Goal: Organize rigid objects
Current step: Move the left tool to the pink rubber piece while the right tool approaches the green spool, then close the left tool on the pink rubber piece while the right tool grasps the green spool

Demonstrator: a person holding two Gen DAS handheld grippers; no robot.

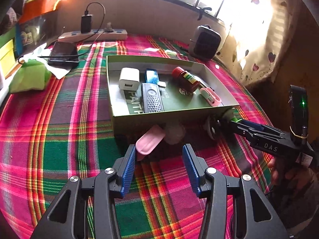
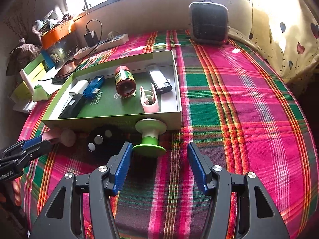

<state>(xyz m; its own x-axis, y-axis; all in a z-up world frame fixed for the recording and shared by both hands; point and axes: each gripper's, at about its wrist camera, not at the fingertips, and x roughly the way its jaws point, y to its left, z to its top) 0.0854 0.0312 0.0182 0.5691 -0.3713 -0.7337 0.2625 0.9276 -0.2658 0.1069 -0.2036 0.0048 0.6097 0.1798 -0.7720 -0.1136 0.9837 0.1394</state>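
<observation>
Collection step in progress. Both grippers have fingers spread, holding nothing: left gripper (image 1: 159, 153) faces the pink case (image 1: 149, 141), right gripper (image 2: 159, 155) faces the green spool (image 2: 150, 139), both at frame centre before the box (image 2: 111, 119). Next, close on each and lift into the box.

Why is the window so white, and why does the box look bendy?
Left wrist view: sun through the window washes it and the curtain out. Right wrist view: the same glare at the top, and the fisheye lens curves the box; the black item in front lies in shadow.
</observation>
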